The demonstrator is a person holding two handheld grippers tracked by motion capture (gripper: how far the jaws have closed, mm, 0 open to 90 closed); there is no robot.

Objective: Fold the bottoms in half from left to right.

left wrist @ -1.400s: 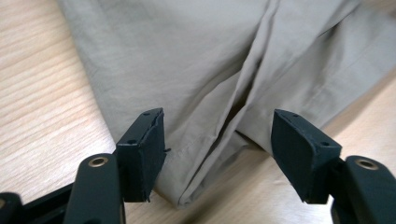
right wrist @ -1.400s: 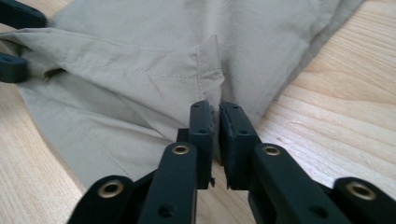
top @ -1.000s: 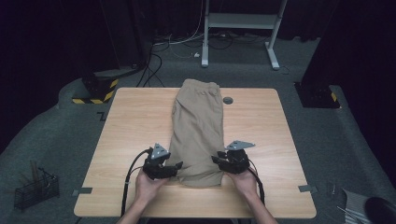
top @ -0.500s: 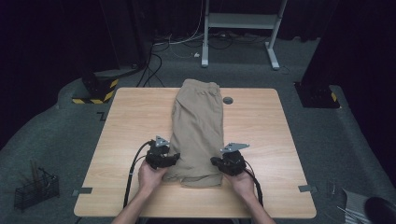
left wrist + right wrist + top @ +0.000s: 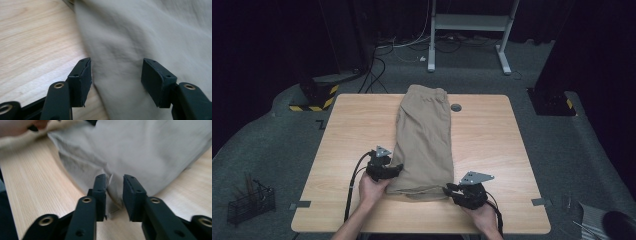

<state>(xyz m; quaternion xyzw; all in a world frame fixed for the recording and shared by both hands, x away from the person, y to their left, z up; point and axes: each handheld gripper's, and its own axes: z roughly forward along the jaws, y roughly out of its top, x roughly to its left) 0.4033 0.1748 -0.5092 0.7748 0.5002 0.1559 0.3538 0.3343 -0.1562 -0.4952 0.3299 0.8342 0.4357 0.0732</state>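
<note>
Left gripper point(image 5: 398, 168) spread over trousers point(image 5: 424, 135) edge; right gripper point(image 5: 114, 185) just reopening around lower-right hem corner, fabric between jaws, unpinched; push deeper, pinch both layers

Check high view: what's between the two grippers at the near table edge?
The khaki shorts' near hem, between left gripper and right gripper.

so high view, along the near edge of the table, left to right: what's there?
Left gripper → khaki trousers hem → right gripper, all on the wooden table.
</note>
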